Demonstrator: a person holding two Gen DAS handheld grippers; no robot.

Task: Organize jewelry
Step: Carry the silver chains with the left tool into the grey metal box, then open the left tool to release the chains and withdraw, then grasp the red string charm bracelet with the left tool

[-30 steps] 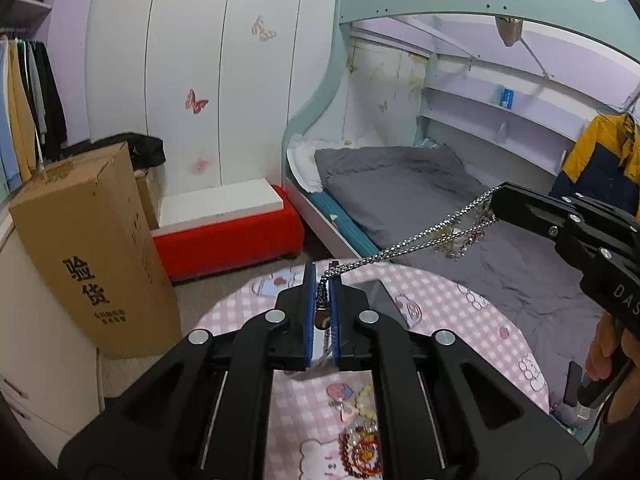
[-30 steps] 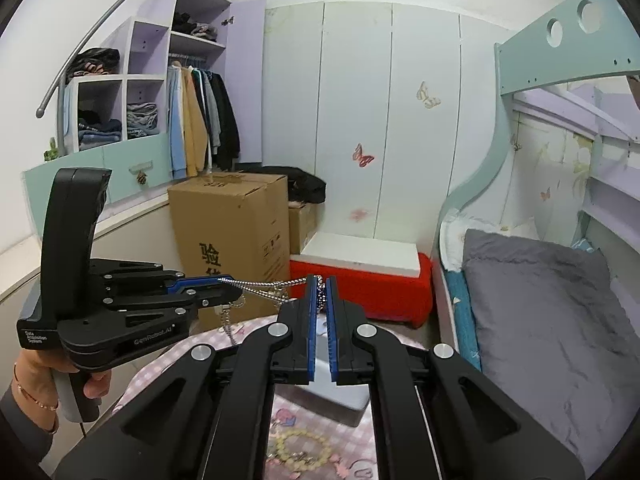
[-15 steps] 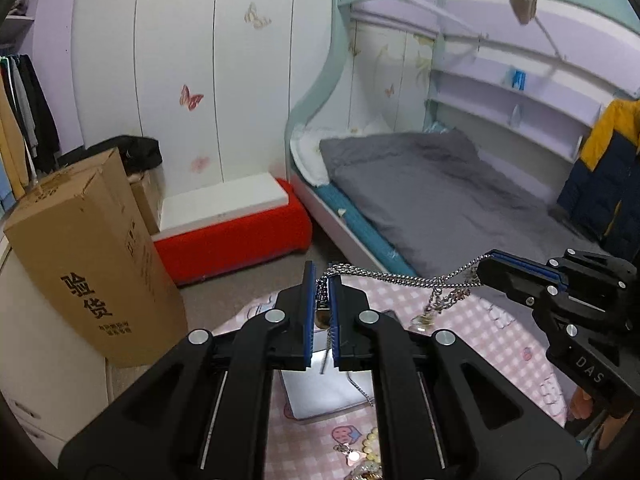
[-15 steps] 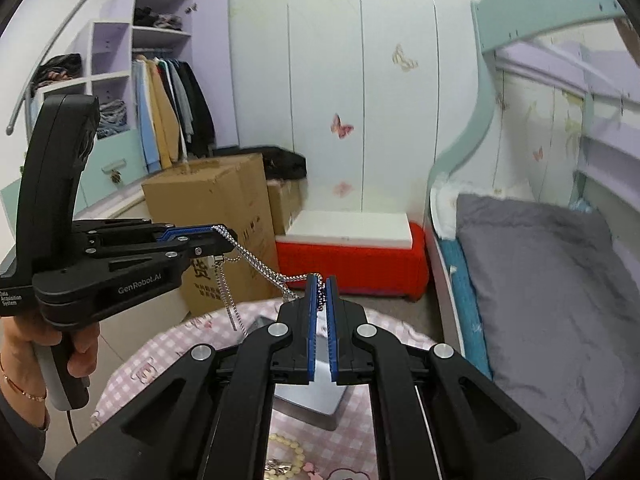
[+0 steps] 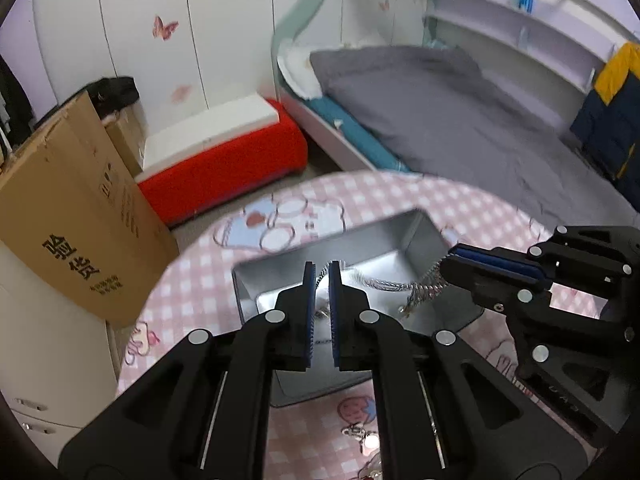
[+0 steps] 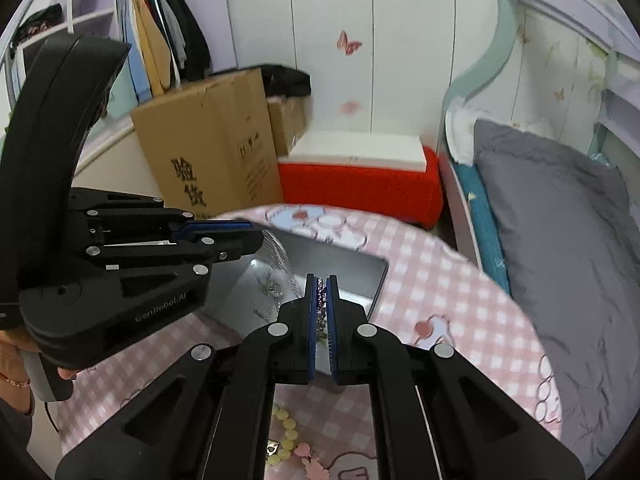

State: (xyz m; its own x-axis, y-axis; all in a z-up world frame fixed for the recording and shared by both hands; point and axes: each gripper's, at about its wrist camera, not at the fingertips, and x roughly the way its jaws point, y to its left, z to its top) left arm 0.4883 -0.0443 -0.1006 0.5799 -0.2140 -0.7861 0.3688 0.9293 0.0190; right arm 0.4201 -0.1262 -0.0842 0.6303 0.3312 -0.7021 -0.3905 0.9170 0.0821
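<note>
Both grippers hung over the open metal tin [image 5: 416, 240] at the middle of the pink checked table [image 5: 200, 292]. The left gripper [image 5: 322, 280] had its jaws closed on one end of the silver chain [image 5: 384, 283]; the right gripper [image 6: 321, 284] pinched the other end, toward three o'clock. The chain sagged into the tin between them. If one end were released early, I judged the chain could swing and catch on the tin's rim, or spill over it. Room was tight between the grippers; the table's edge at ten o'clock lay near.
</note>
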